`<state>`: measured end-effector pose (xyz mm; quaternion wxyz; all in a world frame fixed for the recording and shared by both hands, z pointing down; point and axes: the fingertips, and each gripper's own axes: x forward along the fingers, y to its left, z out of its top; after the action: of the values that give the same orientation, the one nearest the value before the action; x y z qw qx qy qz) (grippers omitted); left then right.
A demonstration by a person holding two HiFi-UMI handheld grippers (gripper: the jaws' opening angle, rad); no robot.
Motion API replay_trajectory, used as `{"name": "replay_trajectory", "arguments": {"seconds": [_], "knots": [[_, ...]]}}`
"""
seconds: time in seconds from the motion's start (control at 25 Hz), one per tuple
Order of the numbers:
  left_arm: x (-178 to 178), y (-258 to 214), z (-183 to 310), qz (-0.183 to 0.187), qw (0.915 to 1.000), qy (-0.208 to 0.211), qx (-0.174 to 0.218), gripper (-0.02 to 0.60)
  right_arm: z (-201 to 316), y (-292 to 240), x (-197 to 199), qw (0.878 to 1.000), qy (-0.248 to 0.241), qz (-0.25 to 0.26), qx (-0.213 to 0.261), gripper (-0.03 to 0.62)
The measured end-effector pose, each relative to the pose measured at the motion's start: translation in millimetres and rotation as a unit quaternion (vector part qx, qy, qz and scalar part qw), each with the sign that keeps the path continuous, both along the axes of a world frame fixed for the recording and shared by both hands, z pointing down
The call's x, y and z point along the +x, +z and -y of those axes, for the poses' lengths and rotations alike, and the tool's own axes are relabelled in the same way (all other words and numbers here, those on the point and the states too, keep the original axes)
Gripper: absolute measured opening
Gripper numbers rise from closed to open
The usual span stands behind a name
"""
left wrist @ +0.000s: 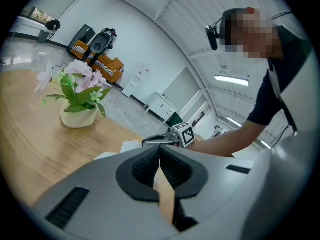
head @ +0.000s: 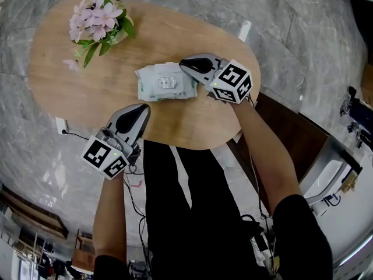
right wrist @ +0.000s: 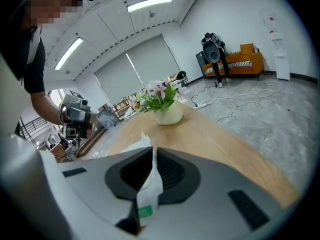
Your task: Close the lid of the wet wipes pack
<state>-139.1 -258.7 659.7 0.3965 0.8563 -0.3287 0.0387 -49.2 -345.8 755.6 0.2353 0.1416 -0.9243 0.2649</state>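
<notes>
The wet wipes pack (head: 165, 82) lies flat in the middle of the oval wooden table (head: 70, 80), its white lid (head: 165, 83) lying level with the top. My right gripper (head: 186, 65) is shut, with its tips over the pack's right end. In the right gripper view the white wrapper with a green label (right wrist: 145, 191) shows through the slit between the jaws of the right gripper (right wrist: 151, 154). My left gripper (head: 141, 109) is shut and hovers over the table's near edge, a short way from the pack. Only wood shows in the slit of the left gripper (left wrist: 160, 153).
A small white pot of pink flowers (head: 99, 19) stands at the table's far left end. A brown bench (head: 291, 127) sits right of the table on the marble floor. A white power strip (head: 62, 125) with a cable lies on the floor at left.
</notes>
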Motion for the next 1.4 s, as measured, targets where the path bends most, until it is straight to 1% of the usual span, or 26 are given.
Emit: {"name": "replay_trajectory", "arguments": {"seconds": [0.2,0.56,0.76,0.92,1.12,1.4], "knots": [[-2,0,-1,0.0,1.0,-0.002,-0.002,0.017,-3,-3,0,1.0,-0.008,-0.001,0.001,0.031],[0,0,-3,-0.003,0.9999,-0.001,-0.01,0.017,-24,-9,0,0.999,-0.047,-0.014,0.016,0.034],[1,-1,-4,-0.004,0.9999,0.0,-0.012,0.017,-39,-11,0,0.997,-0.067,-0.027,0.033,0.036],[2,0,-5,-0.006,0.9999,0.001,-0.014,0.017,-47,-10,-1,0.996,-0.07,-0.03,0.038,0.038],[6,2,-9,-0.008,0.9998,0.004,-0.018,0.017,-59,-5,0,0.993,-0.086,-0.049,0.066,0.041],[7,7,-12,-0.008,0.9997,0.005,-0.023,0.017,-75,4,-3,0.992,-0.095,-0.061,0.058,0.051]]}}
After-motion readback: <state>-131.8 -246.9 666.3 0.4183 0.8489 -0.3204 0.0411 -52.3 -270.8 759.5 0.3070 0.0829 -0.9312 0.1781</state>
